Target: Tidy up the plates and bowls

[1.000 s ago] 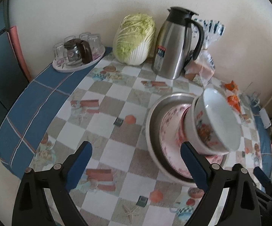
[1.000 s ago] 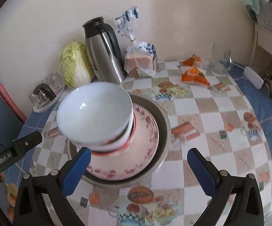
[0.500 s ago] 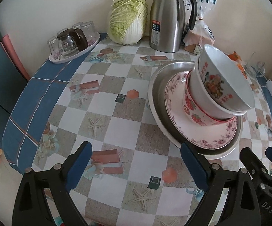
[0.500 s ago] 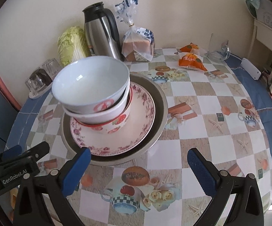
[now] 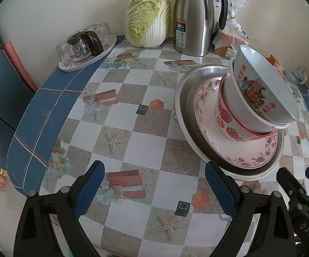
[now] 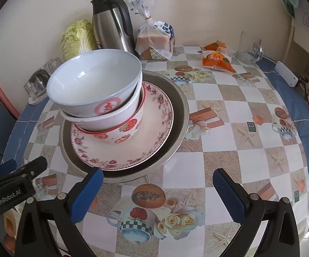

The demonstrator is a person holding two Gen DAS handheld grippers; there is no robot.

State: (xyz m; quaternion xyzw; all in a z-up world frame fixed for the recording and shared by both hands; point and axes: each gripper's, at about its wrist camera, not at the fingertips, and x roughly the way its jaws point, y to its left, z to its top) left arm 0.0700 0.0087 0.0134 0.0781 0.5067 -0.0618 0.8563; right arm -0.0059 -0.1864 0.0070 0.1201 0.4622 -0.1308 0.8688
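Three nested bowls [image 6: 96,90], top one white with red emblem, bottom strawberry-print, lean tilted on floral plate [image 6: 154,137] inside steel basin [image 6: 181,111] mid-table [image 6: 229,145]; left gripper [image 5: 154,184] and right gripper [image 6: 157,189] both spread wide, empty, near basin.

Three nested bowls [image 6: 103,98], tilted, on floral plate [image 6: 154,132] in steel basin [image 6: 180,107]

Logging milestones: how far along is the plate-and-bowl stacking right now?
Done, by the look of it: three bowls nested, white bowl on top and strawberry bowl at the bottom, on the floral plate inside the metal basin. In hand: nothing; left gripper and right gripper are open and clear of the stack. Left: the top bowl sits tilted and may need seating.
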